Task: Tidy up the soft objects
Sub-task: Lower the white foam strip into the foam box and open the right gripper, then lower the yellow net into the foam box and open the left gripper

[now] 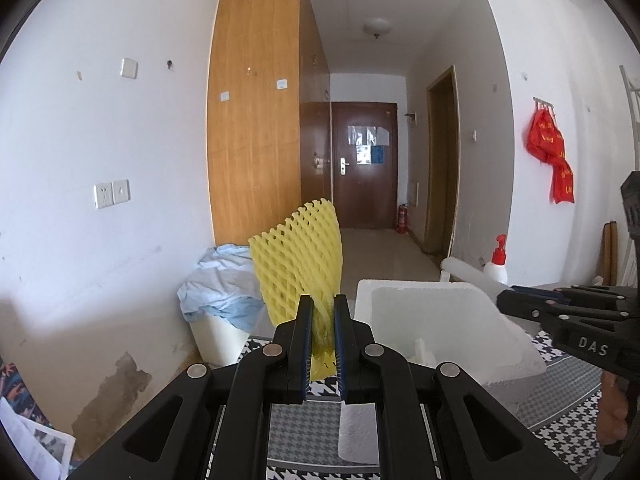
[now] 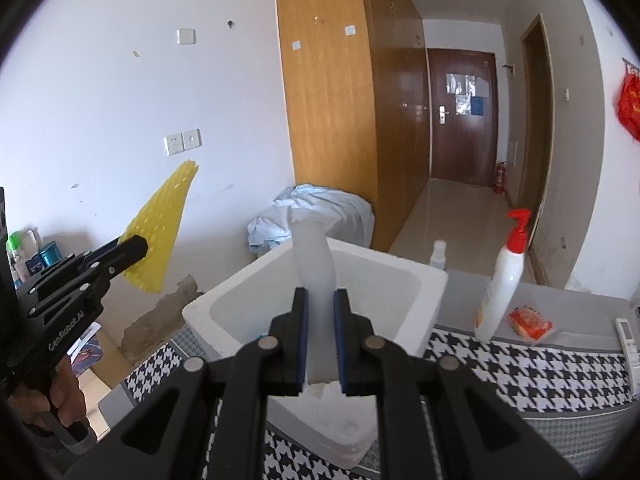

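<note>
Left gripper (image 1: pixel 323 330) jaws pinch the yellow foam net (image 1: pixel 298 258) at its lower end, the net standing up toward 12 o'clock. Right gripper (image 2: pixel 320 334) jaws clamp a white foam strip (image 2: pixel 314 256) over the white foam box (image 2: pixel 434 280). Both look light, squashy and easily crushed; grip near an end. Readable writing: "DAS" on the right gripper, "GenRobot.AI" on the left.

"DAS" on right gripper (image 1: pixel 505 297), "GenRobot.AI" on left gripper (image 2: pixel 136 249)
</note>
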Demonstrator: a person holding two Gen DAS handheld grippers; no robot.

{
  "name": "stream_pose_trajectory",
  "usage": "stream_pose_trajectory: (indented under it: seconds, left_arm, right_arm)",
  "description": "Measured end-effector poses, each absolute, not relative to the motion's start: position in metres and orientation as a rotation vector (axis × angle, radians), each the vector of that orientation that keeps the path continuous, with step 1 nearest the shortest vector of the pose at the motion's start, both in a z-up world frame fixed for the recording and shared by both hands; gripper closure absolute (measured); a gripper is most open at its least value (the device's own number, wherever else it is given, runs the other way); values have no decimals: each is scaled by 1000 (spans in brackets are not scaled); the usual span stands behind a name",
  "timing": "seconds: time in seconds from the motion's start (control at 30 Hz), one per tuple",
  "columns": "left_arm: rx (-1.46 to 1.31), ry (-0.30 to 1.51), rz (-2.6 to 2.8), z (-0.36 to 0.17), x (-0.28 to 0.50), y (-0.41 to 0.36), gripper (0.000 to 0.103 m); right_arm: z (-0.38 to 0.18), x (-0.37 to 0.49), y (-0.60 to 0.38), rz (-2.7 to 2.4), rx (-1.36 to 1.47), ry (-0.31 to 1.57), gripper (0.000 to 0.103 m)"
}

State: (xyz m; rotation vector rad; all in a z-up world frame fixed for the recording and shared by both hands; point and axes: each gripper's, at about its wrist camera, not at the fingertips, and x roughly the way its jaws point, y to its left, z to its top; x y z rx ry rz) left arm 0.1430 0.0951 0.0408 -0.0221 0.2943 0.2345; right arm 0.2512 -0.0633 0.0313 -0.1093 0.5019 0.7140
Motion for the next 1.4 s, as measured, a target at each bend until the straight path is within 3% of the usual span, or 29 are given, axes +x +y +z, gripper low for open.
stream_pose_trajectory:
  seconds: [0.53, 0.7, 0.77, 0.83, 1.4]
  left_arm:
    - [-46, 317, 224, 33, 149, 110, 93]
    - [-48, 320, 224, 32, 151, 111, 93]
    - [-49, 321, 224, 31, 151, 111, 93]
    - [-48, 320, 224, 32, 151, 111, 93]
    - [-51, 333, 198, 33, 161, 105, 93]
  right_arm:
    - [13, 271, -43, 674, -133, 569, 86]
    - [11, 275, -44, 682, -115, 588, 70]
    - [11, 276, -45, 669, -116, 589, 40]
    - [13, 274, -48, 659, -103, 571, 29]
    - [21, 268, -69, 661, -80, 545, 29]
